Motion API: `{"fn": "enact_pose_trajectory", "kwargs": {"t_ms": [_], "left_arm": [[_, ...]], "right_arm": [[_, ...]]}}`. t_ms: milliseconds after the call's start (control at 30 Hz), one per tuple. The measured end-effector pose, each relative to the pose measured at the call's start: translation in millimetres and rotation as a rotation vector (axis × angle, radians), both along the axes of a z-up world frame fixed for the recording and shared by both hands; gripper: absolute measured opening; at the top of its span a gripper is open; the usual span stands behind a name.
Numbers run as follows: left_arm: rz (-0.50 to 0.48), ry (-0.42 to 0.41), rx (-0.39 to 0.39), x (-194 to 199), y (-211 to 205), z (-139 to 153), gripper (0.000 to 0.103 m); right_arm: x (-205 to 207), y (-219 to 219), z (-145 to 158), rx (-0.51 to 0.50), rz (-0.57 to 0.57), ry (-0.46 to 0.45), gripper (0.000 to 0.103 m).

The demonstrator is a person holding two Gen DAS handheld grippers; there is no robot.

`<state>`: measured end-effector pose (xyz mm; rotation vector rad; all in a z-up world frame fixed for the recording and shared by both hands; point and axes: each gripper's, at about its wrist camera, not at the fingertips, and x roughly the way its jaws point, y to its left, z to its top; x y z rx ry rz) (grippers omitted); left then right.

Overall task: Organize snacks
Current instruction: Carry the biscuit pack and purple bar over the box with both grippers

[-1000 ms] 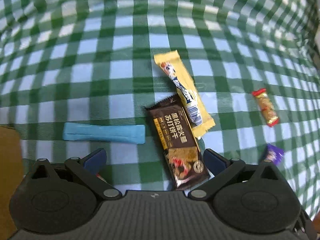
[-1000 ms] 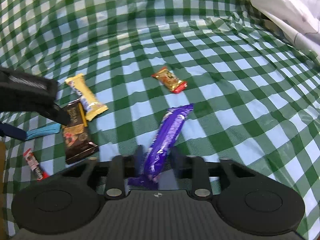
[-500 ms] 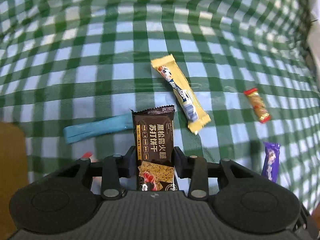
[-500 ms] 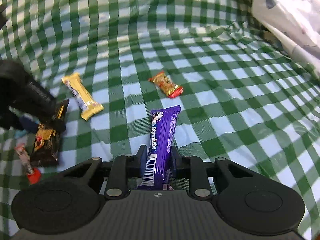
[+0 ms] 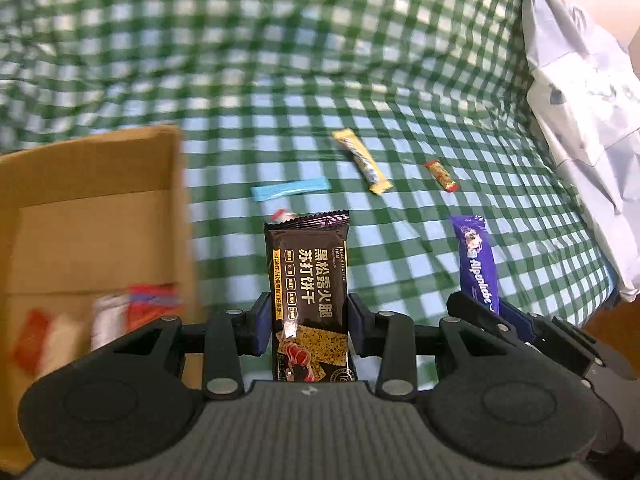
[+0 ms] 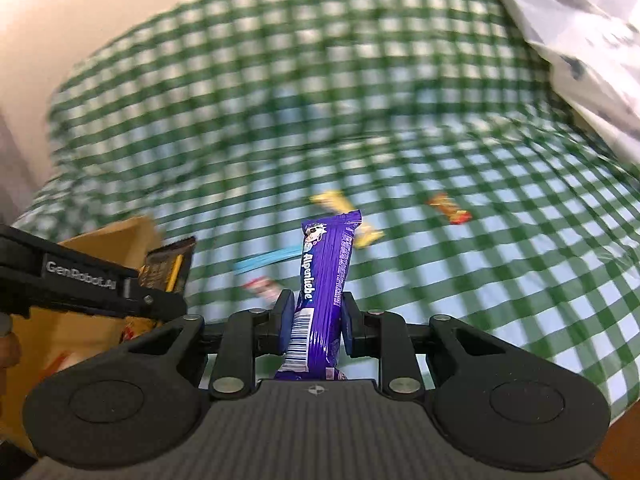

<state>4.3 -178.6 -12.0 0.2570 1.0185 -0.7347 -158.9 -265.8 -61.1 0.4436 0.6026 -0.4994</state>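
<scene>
The left gripper (image 5: 307,330) pinches a black cracker packet (image 5: 308,280) (lifted above the checked cloth (image 5: 400,80)), just right of a cardboard box (image 5: 92,216). The right gripper (image 6: 315,322) clamps a purple Alpenliebe bar (image 6: 320,280), raised upright.

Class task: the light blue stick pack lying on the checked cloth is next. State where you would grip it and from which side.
Grip the light blue stick pack at its middle, from above, fingers across its narrow width. It lies flat and long, apart from its neighbours.

Right gripper (image 6: 313,322) clamping purple Alpenliebe bar (image 6: 325,276) (upright), cardboard box (image 6: 116,236) at left
</scene>
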Motion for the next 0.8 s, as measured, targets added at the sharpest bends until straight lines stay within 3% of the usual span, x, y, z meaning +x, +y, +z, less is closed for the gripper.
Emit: {"fn": "enact_pose_trajectory", "kwargs": {"t_ms": [167, 400, 567, 800], "left_arm": [[0.069, -0.049, 0.015, -25.2, 93.4, 27.3, 0.043], [0.181, -0.101, 0.022, -47.1, 199.7, 35.7, 0.043], [0.215, -0.111, -0.004, -55.8, 238.0, 36.7, 0.043], [0.208, -0.116, -0.068, -66.2, 263.9, 41.7, 0.043]], "right_arm": [[-12.0, 71.4, 29.7, 0.007, 0.121, -0.013, 0.025], [-13.2, 164.6, 48.9, -0.001, 0.29, 0.003, 0.025], [-11.0, 208.6, 59.0, -0.043, 0.359, 0.021, 0.025], [-14.8, 237.1, 71.5, -0.1, 0.361, 0.035, 0.025]]}}
